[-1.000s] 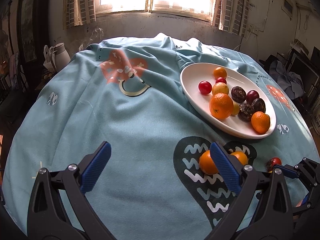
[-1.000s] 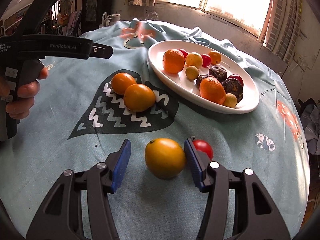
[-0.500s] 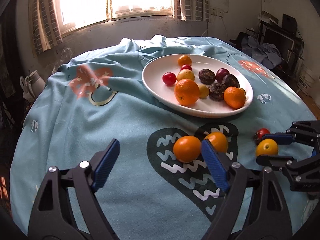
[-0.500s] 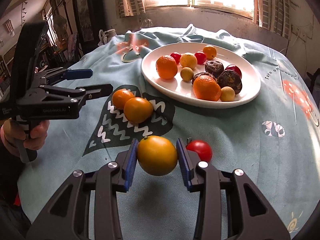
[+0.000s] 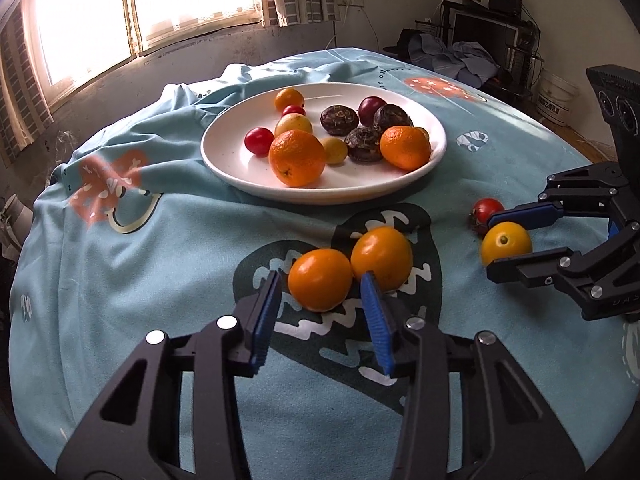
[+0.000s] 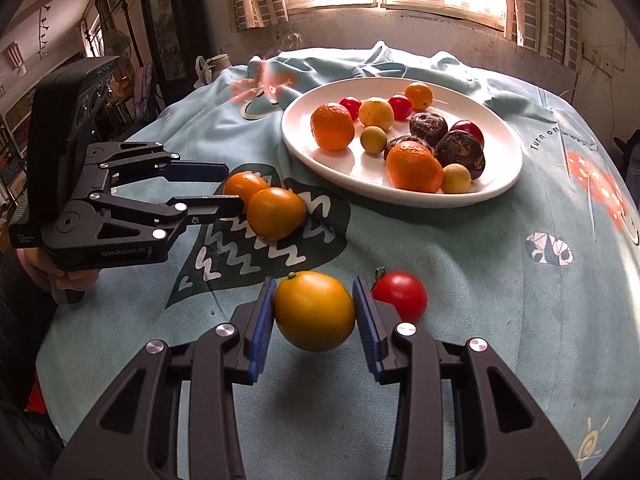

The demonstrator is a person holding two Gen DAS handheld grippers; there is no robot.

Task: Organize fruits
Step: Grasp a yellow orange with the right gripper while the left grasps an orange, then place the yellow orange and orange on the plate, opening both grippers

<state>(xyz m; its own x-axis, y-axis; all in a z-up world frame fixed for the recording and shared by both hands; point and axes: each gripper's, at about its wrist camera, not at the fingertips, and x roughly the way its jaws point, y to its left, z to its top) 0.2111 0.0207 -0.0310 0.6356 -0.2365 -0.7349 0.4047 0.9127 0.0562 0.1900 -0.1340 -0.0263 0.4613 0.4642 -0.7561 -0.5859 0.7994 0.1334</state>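
A white oval plate [image 5: 436, 148] [image 6: 508, 176] holds several oranges, red tomatoes, small yellow fruits and dark brown fruits. Two oranges lie touching on the cloth's dark heart print. My left gripper [image 5: 320, 302] is open, its pads either side of the nearer orange [image 5: 319, 279] without closing on it; it also shows in the right wrist view [image 6: 228, 186]. My right gripper [image 6: 315, 312] is shut on a yellow-orange fruit [image 6: 314, 311] [image 5: 506, 242], held just above the cloth. A red tomato [image 6: 400, 294] [image 5: 485, 210] lies beside its right finger.
A light blue printed tablecloth [image 5: 140, 280] covers the round table. The second loose orange [image 5: 382, 258] [image 6: 277, 213] touches the one between my left fingers. A bright window sits behind the table. Clothes and clutter lie beyond the far right edge [image 5: 460, 54].
My right gripper closed on the yellow-orange fruit and lifted it slightly. My left gripper swung right and forward, narrowing around the nearer loose orange.
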